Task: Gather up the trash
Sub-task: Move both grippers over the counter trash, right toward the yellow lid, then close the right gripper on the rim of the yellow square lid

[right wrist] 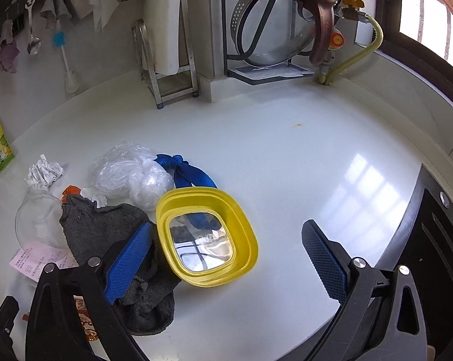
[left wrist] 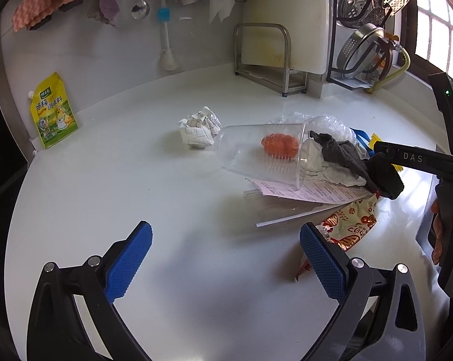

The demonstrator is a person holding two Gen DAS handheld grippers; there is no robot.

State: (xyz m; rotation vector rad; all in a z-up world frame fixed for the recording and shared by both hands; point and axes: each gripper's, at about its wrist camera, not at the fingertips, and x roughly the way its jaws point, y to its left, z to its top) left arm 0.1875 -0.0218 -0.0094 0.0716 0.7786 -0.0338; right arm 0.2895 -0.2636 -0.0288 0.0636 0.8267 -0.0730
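Lying sideways, clear plastic cup (left wrist: 262, 153), orange scrap inside, grey cloth (right wrist: 112, 240) beside

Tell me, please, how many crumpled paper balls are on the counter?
1 that I can see: the crumpled grid-paper ball lies on the counter just behind the base of the tipped clear plastic cup. Others may be hidden under the trash pile.

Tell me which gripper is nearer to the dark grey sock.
Right. The right gripper has one fingertip over the dark grey sock. The left gripper hovers open over bare counter, well short of it.
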